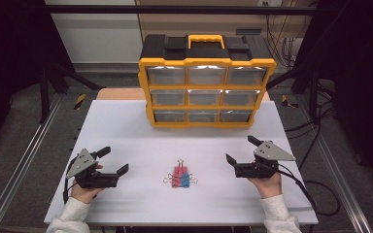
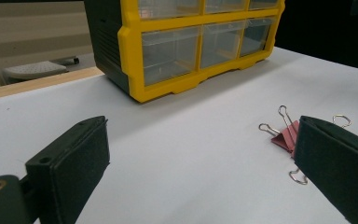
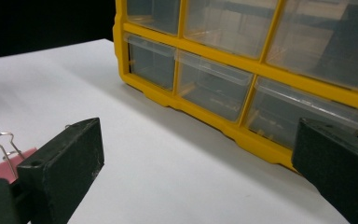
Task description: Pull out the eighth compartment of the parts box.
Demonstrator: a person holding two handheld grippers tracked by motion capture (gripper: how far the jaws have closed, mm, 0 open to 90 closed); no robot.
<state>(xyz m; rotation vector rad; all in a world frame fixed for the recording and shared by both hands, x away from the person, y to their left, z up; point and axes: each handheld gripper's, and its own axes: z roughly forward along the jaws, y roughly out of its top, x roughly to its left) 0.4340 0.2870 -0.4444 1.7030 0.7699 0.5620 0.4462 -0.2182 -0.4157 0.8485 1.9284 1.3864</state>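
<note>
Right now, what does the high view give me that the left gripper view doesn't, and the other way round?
High view: the organizer's black top and yellow handle, all nine drawers, a blue binder clip touching the pink one, and both open grippers, left and right, apart from the clips. Left gripper view: a close look between the left gripper's own open jaws at bare table, with the pink clip's wire loops partly behind one jaw. Shared: the yellow organizer with clear drawers, the pink binder clip and the white table.
</note>
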